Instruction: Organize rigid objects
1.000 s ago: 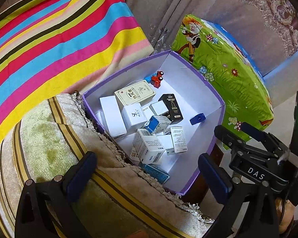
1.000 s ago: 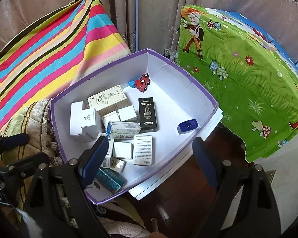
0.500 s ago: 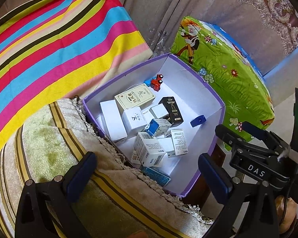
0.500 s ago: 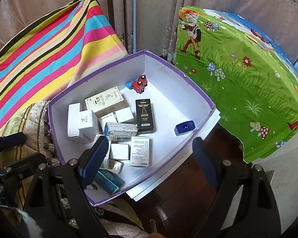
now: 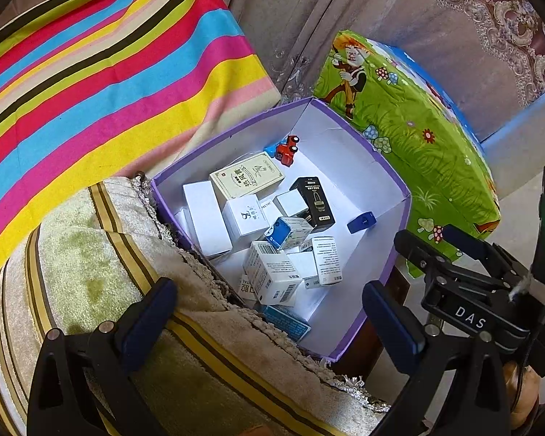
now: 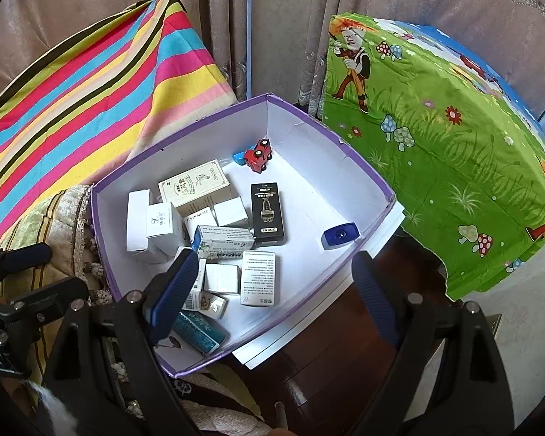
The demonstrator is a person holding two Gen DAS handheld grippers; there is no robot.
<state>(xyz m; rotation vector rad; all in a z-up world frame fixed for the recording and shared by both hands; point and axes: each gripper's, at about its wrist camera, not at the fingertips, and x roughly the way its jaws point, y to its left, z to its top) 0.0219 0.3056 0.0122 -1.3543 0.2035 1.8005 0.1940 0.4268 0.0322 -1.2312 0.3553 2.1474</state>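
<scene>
A purple-rimmed white box (image 5: 388, 181) (image 6: 345, 152) holds several small cartons: a cream one (image 5: 247, 180) (image 6: 194, 187), a black one (image 5: 312, 201) (image 6: 267, 209), white ones (image 5: 207, 223) (image 6: 138, 219), plus a red toy car (image 5: 286, 149) (image 6: 258, 155) and a small blue block (image 5: 361, 222) (image 6: 339, 235). My left gripper (image 5: 269, 318) is open and empty, held above the box's near edge. My right gripper (image 6: 272, 289) is open and empty over the box's near side. The right gripper also shows in the left wrist view (image 5: 465, 283).
A striped colourful cloth (image 5: 101, 91) (image 6: 91, 101) lies left of the box. A green cartoon-print cover (image 5: 410, 134) (image 6: 439, 138) drapes something on the right. A green-beige fringed cushion (image 5: 72, 254) sits under my left gripper. Dark wooden furniture (image 6: 330, 356) supports the box. Curtains hang behind.
Both views have drawn back slightly from the box, which sits a little lower in frame. Nothing in the box has moved and both grippers stay open.
</scene>
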